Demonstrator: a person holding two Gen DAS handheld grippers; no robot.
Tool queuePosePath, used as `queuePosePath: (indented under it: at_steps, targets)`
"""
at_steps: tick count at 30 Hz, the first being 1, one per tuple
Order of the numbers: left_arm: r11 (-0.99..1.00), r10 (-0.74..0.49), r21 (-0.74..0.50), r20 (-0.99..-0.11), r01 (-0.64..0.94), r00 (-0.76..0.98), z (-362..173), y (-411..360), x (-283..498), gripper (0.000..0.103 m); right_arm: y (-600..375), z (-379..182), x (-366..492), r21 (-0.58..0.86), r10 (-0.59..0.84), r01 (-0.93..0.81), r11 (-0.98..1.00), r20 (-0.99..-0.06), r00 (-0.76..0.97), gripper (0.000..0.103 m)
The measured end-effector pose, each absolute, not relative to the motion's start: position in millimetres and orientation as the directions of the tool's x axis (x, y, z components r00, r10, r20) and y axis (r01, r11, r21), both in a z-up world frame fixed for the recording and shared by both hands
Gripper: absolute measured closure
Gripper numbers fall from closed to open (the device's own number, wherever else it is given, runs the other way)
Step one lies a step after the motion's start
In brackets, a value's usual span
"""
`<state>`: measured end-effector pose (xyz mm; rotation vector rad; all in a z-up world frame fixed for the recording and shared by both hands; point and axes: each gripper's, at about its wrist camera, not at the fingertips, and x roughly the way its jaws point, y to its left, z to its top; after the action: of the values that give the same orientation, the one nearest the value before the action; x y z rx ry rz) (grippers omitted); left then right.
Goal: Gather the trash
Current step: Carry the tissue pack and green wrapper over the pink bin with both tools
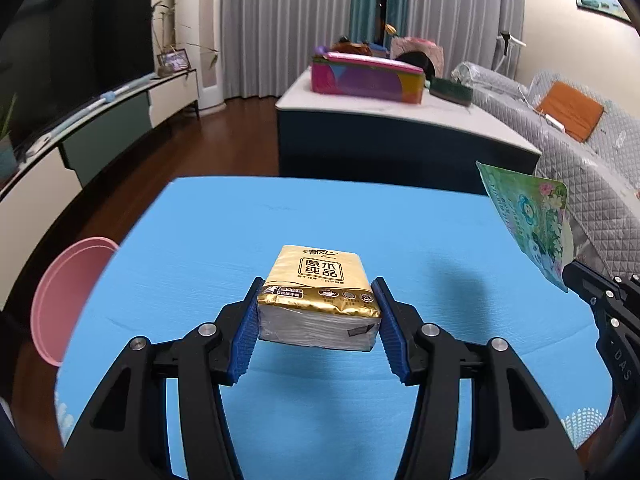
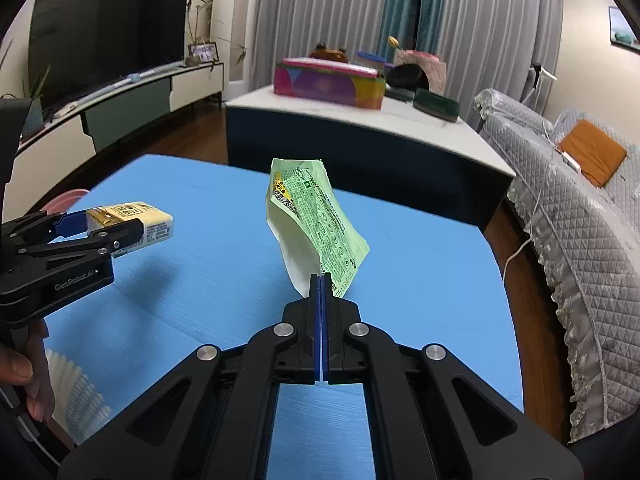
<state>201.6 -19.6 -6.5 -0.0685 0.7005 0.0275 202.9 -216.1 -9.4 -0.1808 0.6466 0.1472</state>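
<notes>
Aloft over the blue desk (image 1: 192, 216): left hand-held gripper (image 1: 316, 320) clamps a gold tissue pack (image 1: 318, 300), right hand-held gripper (image 2: 321, 280) pinches a green wrapper (image 2: 316, 220) by its corner. Both point level, fwd. Best next: carry steadily w/ grips firm to pink bin (image 1: 64, 296), near left, then release.

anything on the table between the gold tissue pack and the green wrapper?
Nothing: in the right wrist view, only bare blue tabletop separates the gold tissue pack from the green plastic wrapper; both are held aloft.
</notes>
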Motion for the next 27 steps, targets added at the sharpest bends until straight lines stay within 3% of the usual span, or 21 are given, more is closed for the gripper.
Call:
queuePosePath:
  at_steps: [7,19,27]
  targets:
    - [0.996,0.020,-0.059,-0.607,-0.070,0.794,16,15,179,0.050,-198,6,186,-0.044,0.118,-0.177,0.983,-0.582,0.804,0.103]
    - [0.992,0.064,-0.046,-0.609,-0.115,0.791,59,100,155,0.050,-135,27,171,-0.039,0.222,-0.288,0.957,-0.540,0.812,0.103]
    - [0.981,0.142,-0.025,-0.587,-0.193,0.797,52,170,146,0.050,-83,33,173,-0.023,0.309,-0.380,0.925,-0.541,0.782,0.103]
